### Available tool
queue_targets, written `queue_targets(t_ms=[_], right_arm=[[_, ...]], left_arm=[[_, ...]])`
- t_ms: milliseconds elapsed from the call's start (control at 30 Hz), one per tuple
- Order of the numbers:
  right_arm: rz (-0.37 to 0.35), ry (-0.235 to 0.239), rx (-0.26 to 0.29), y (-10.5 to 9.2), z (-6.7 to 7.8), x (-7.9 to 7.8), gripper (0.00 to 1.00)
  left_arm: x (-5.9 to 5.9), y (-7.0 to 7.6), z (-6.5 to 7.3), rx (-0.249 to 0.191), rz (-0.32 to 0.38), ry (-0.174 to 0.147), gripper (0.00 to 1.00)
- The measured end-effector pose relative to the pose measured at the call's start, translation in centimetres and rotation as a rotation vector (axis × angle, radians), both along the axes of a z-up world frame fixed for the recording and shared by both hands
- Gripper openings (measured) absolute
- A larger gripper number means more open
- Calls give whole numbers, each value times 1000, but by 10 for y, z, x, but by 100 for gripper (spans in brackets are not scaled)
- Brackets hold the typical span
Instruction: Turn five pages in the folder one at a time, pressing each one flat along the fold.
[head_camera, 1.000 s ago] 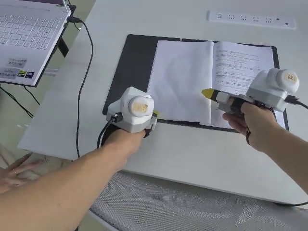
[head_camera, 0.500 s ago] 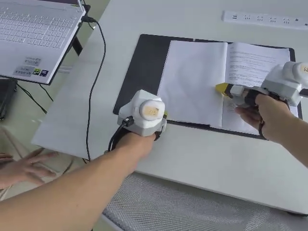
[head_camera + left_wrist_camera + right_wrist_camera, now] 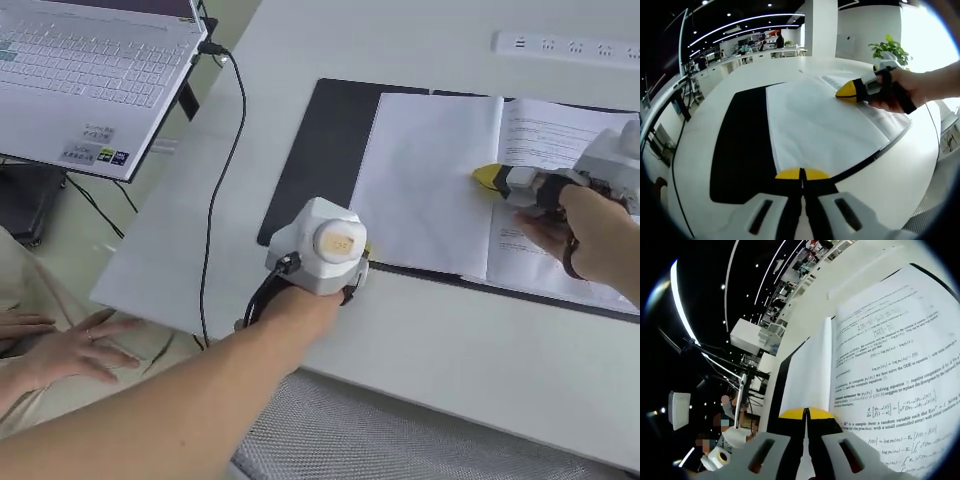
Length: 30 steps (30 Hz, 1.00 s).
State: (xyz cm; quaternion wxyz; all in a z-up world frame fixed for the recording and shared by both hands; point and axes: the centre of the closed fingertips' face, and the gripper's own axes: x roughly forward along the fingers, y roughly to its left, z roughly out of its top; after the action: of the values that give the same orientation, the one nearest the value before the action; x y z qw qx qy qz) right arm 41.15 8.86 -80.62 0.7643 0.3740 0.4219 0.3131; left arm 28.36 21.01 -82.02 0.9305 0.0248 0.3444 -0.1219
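The folder lies open on the white table. Black cover shows on the left, a blank page lies over on the left half and a printed page is on the right. The fold runs between the two.

The right gripper has its yellow tips clenched together with nothing between them, sitting on the fold about midway along it. Its own view shows the tips right on the seam where blank meets print. The left gripper is closed up empty too, tips resting at the near edge of the blank page, close to its lower left corner.

My read is that this is the pressing part of a page turn, not the lifting. To do it well I'd use the left tips to pin that near edge so the sheet can't creep. Then I'd drag the closed right tips along the fold at a low angle with light, steady pressure. Too hard or too steep and the tips could wrinkle the paper or shove the whole folder. The blank page looks a touch bowed near the seam in the right gripper view, so a full-length stroke beats one dab in the middle.

The laptop and its cable sit well off to the left and the power strip is beyond the folder, none of it in the way.
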Motion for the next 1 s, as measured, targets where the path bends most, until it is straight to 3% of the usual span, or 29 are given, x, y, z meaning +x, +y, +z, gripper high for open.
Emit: queue_targets(t_ms=[300,400,600,733,1000], right_arm=[[-30,15,42,6,8,11,0],[-46,-16,19,6,9,24,0],[-55,-7,1,3,7,44,0],[-113,31,40,-1,4,59,0],[-183,40,78,-4,3,83,0]], left_arm=[[-1,0,0,-4,9,-6,0],[-2,0,1,-4,8,-5,0],[-2,-1,2,-6,9,-2,0],[-2,-1,1,-6,12,-3,0],[-2,-1,1,-6,10,-3,0]])
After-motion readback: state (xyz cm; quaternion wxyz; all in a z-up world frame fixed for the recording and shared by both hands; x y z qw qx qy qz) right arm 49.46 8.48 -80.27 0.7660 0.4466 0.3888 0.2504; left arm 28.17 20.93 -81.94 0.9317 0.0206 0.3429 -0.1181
